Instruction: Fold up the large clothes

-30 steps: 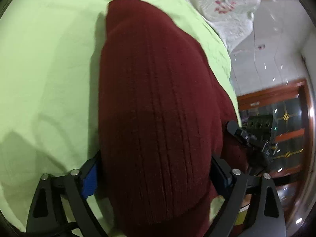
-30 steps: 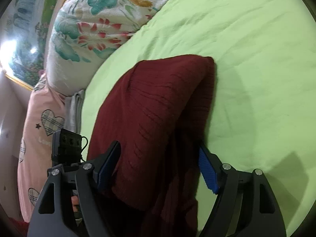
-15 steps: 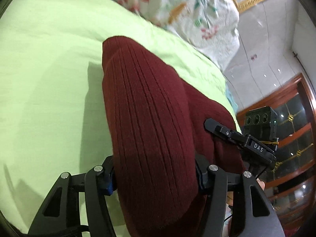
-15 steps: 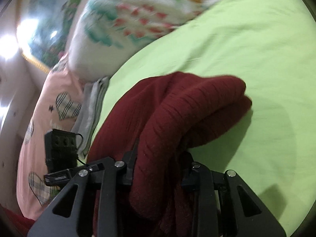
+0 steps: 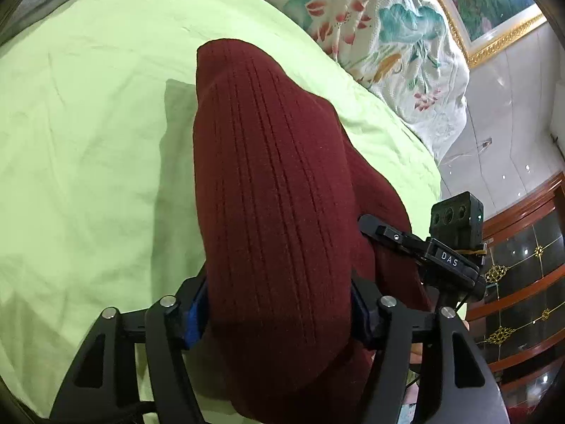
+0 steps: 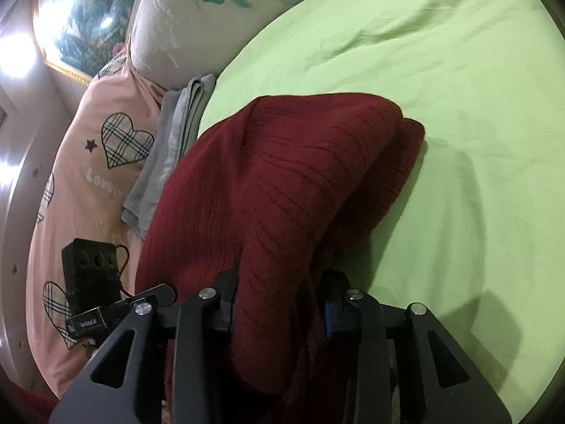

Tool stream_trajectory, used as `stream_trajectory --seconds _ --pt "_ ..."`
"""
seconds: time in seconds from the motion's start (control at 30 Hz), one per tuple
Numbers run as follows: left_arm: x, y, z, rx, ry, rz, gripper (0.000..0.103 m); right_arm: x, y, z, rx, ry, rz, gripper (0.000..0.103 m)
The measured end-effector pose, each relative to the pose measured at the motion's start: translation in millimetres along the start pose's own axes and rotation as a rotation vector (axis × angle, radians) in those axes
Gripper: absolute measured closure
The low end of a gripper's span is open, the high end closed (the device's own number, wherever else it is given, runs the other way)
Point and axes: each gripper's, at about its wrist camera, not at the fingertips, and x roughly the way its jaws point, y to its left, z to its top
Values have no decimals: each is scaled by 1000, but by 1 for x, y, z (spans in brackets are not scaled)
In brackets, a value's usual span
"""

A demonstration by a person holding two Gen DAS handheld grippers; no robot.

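A dark red ribbed knit sweater (image 5: 268, 176) lies bunched and folded on the light green bed sheet (image 5: 88, 141). My left gripper (image 5: 279, 300) holds a thick fold of it; the knit fills the gap, both pads touch it, and the jaws are opening slightly. In the right wrist view the sweater (image 6: 282, 176) rises in a hump from my right gripper (image 6: 280, 300), whose pads press a narrower fold while its jaws also ease open. Each gripper shows in the other's view: the right gripper (image 5: 423, 251) at the sweater's right side, the left gripper (image 6: 106, 311) at its left.
A floral quilt (image 5: 388, 35) is heaped at the head of the bed. Pink bedding with plaid hearts (image 6: 88, 162) and a folded grey cloth (image 6: 169, 155) lie beside the sheet (image 6: 459, 106). A wooden glass-front cabinet (image 5: 522, 282) stands past the bed's edge.
Both grippers, wide around the sweater a second ago, closed onto folds of it and carried it across the bed toward the floral quilt. The sweater bunched up higher.
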Motion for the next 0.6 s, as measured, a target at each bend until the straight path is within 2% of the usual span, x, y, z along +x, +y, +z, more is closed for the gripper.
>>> stream_trajectory --seconds 0.1,0.17,0.27,0.33,0.43,0.5,0.6 --pt "-1 -1 -3 6 0 26 31 -4 1 3 15 14 -30 57" --pt "-5 -8 -2 1 -11 39 30 -12 5 5 9 25 -61 56" --pt "-25 -6 -10 -8 -41 37 31 -33 14 3 -20 -16 -108 49" --pt "-43 -5 -20 1 -69 48 31 -53 17 0 -23 -64 -121 48" --pt "-67 -9 -33 34 -106 87 33 -78 22 -4 -21 -139 -130 48" --pt "-81 -15 -39 62 -133 94 33 -88 31 -6 -40 -167 -106 48" --pt "-94 -28 -43 106 -160 75 33 -87 48 -12 -68 -142 -84 48"
